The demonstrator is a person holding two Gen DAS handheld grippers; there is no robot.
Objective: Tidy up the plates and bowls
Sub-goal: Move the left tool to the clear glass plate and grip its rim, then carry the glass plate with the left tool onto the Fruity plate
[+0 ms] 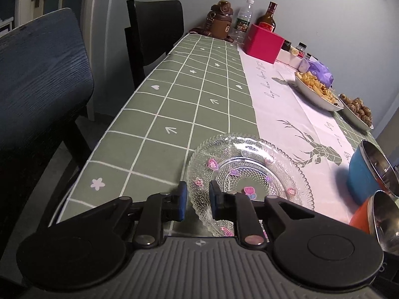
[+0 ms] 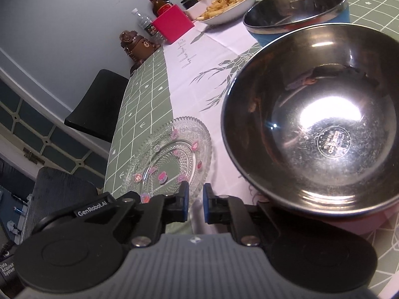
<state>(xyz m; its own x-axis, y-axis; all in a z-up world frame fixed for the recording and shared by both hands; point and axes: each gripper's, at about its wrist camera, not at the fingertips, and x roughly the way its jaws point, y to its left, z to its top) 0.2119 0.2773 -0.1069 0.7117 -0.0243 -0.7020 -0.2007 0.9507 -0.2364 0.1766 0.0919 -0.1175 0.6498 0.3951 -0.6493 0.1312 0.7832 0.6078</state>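
Observation:
A clear glass plate (image 1: 249, 172) with pink flower decals lies on the green checked tablecloth (image 1: 174, 104). My left gripper (image 1: 198, 200) is shut on its near left rim, with one blue pad outside the plate and one inside. In the right wrist view the glass plate (image 2: 172, 154) sits left of a steel bowl with an orange outside (image 2: 311, 124). There my right gripper (image 2: 195, 199) is shut on the plate's near right rim, which crosses the narrow slit at the tips. A steel bowl with a blue outside (image 2: 294, 5) stands behind the orange one. Both bowls also show in the left wrist view, the blue bowl (image 1: 361, 174) and the orange bowl (image 1: 361, 214).
Two white dishes of food (image 1: 316, 92) stand farther along the white runner. At the far end are a red box (image 1: 261, 43), bottles and a brown flask (image 1: 219, 22). Dark chairs (image 1: 37, 79) line the table's left edge.

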